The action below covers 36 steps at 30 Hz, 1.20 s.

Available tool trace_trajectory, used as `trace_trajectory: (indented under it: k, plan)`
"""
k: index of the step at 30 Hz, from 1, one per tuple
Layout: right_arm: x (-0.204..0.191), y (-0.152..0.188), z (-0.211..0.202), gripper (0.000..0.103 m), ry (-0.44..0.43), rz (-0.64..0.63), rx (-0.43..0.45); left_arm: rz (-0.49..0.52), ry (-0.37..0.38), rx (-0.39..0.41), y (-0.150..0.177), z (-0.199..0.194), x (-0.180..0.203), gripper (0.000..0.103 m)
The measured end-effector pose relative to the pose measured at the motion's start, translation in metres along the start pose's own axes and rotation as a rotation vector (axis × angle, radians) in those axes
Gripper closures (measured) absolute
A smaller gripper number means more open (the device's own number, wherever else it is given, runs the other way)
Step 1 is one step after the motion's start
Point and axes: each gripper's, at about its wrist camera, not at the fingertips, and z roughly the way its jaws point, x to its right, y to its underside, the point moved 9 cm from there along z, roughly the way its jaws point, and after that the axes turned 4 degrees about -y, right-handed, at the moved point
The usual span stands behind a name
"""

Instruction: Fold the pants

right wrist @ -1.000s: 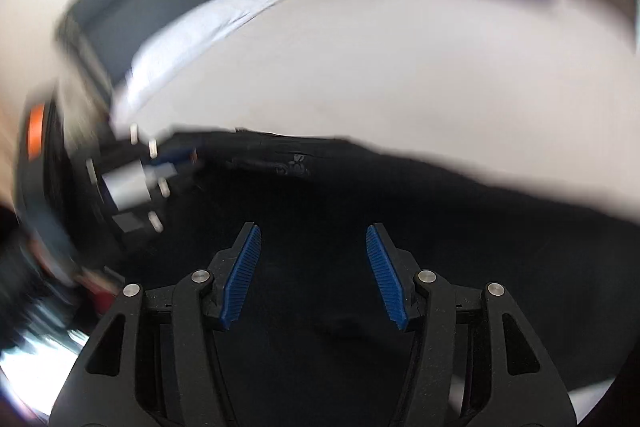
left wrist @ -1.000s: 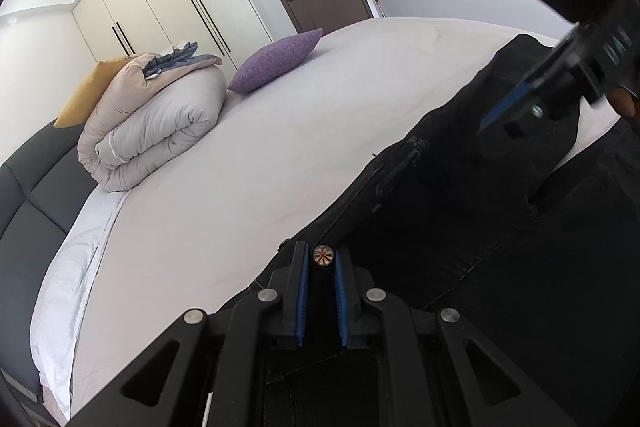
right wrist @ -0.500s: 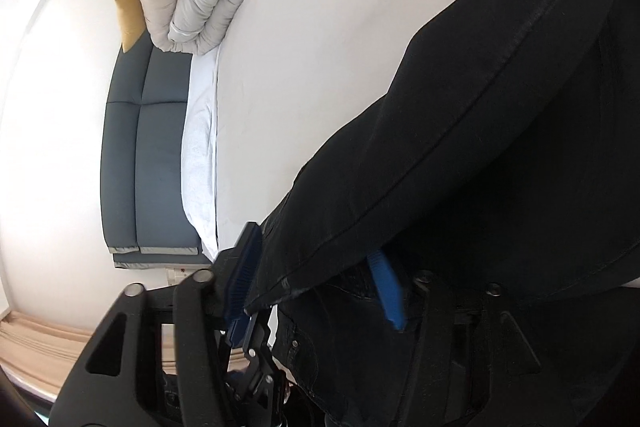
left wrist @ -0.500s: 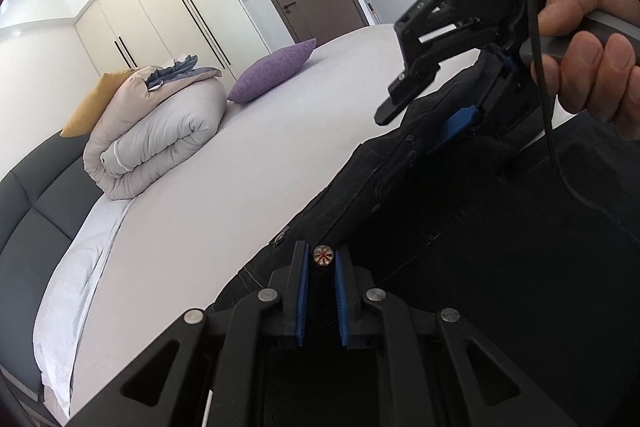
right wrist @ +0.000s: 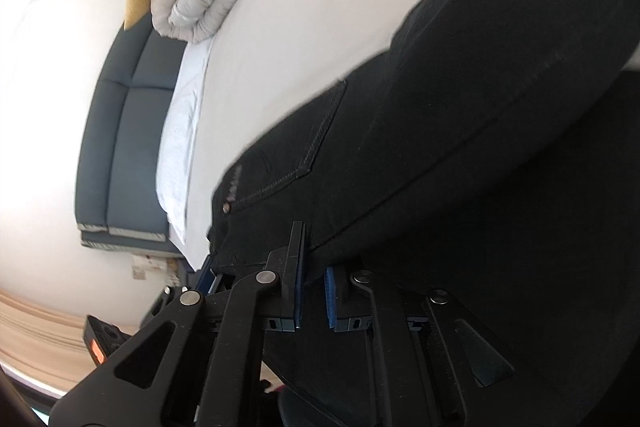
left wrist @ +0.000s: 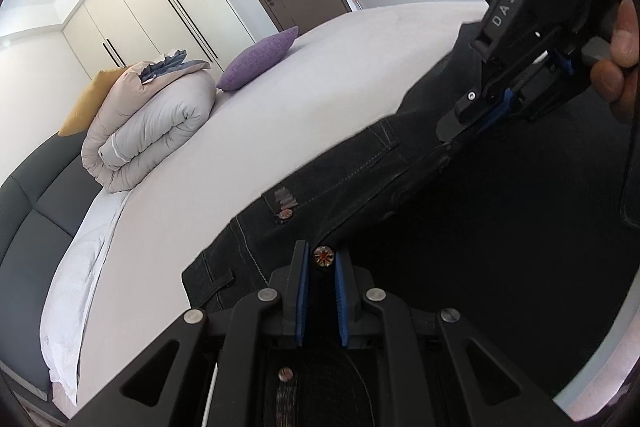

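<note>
left wrist view: black denim pants (left wrist: 500,247) spread on pale grey bed (left wrist: 320,99), waistband end nearest. left gripper (left wrist: 321,291) pinched narrow on waistband by the metal button (left wrist: 322,256). right gripper (left wrist: 486,117) clamped on a raised fabric edge further along. step judged: lengthwise fold, one leg carried over the other. next move calls for both grips travelling together, edges aligned.
</note>
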Motion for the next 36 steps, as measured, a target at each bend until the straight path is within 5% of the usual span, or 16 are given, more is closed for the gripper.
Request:
trace_trajectory:
  k: [6, 14, 20, 36]
  plan:
    - [0.003, 0.078, 0.023, 0.096, 0.045, -0.029, -0.051, 0.004, -0.033, -0.081, 0.054, -0.016, 0.006, 0.090]
    - [-0.026, 0.158, 0.061, 0.096, 0.080, -0.111, -0.142, -0.023, -0.071, -0.116, 0.086, -0.028, -0.007, 0.090]
    - [-0.050, 0.158, 0.077, 0.096, 0.103, -0.135, -0.133, -0.104, -0.056, -0.086, 0.089, -0.034, -0.008, 0.090]
    - [-0.061, 0.161, 0.098, 0.096, 0.133, -0.167, -0.147, -0.116, -0.024, -0.089, 0.090, -0.022, -0.001, 0.089]
